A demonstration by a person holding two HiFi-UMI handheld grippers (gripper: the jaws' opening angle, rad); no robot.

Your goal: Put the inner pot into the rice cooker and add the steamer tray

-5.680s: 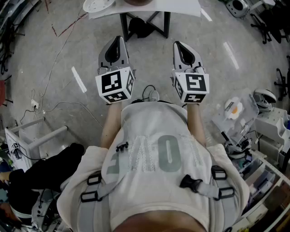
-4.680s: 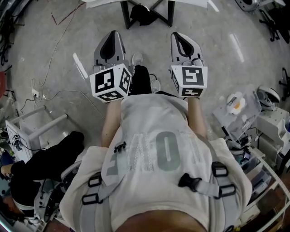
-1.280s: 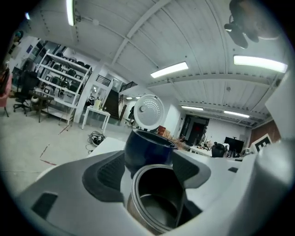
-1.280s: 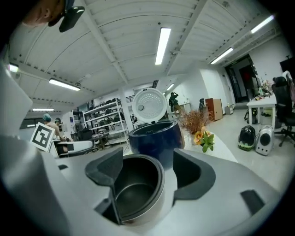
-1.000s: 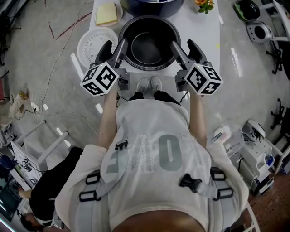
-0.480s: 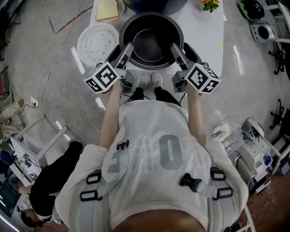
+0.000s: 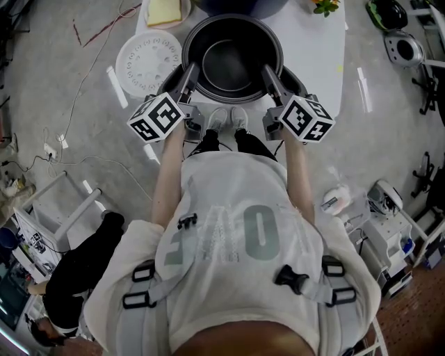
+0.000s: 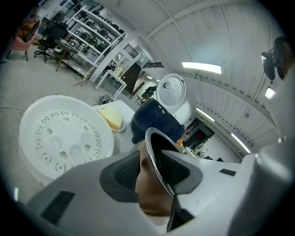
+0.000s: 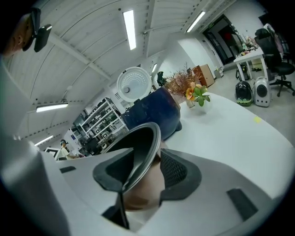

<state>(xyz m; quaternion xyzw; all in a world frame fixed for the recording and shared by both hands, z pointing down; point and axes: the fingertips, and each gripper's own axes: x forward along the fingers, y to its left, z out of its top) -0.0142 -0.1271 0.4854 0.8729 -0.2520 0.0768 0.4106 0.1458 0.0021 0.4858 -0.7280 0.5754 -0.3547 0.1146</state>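
Inner pot point(image 7: 233, 59): dark, round, upright on the white bench point(image 7: 313, 49), at 12 o'clock from the person; outside the rice cooker, just short of it.
Rice cooker point(image 8: 154, 120): dark blue, at 12 o'clock beyond the pot; lid point(image 8: 170, 90) raised, round white inner face showing in both gripper views.
Steamer tray point(image 7: 148, 64): white perforated disc, lying flat at 9 o'clock of the pot, just beside its rim, at the bench's left edge; what carries its outer half not clear.
Left gripper point(image 7: 184, 73): astride the pot rim at 8 o'clock, one of the fingers inside the pot and the other outside; about half open and closing, rim between the pads, outer pad close to the coppery wall, no firm clamp visible yet.
Right gripper point(image 7: 278, 75): same stance at 4 o'clock on the rim; fingers about half open and closing, rim and wall between the pads, not clearly pressed.
Plate point(image 7: 165, 10): small, carrying a pale yellow block, at 11 o'clock of the pot, beyond the tray.
Flowers point(image 9: 191, 92): orange with green leaves, on the bench at 1 o'clock of the pot, apart from it.
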